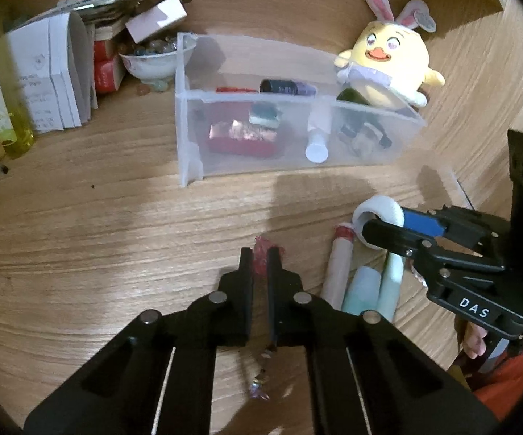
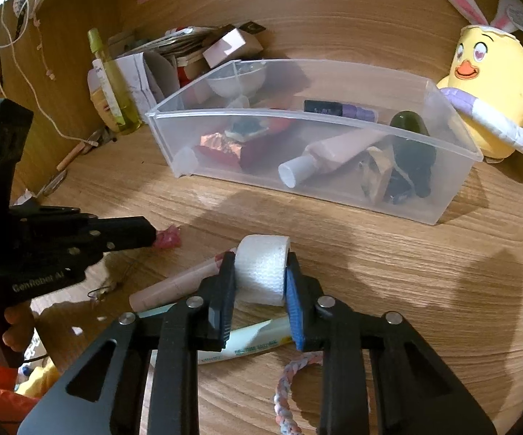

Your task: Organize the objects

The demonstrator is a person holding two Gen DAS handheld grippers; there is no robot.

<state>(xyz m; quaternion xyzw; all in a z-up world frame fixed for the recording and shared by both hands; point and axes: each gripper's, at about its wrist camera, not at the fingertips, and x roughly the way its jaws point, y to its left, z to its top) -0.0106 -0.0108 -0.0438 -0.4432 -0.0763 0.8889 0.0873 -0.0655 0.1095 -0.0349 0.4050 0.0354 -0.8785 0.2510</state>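
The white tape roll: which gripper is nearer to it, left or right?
Right. The right gripper is shut on the white tape roll. The left gripper is apart from it, shut on a small pink item.

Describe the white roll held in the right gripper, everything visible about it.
The white roll is a short cylinder of textured, gauze-like or foam-like white material; the left wrist view shows a hollow centre. It sits clamped between the right gripper's fingers, one black-padded, one blue-padded, pressing its curved sides. It is in front of the clear plastic bin, above the tubes lying on the wooden table; whether it touches them is unclear.
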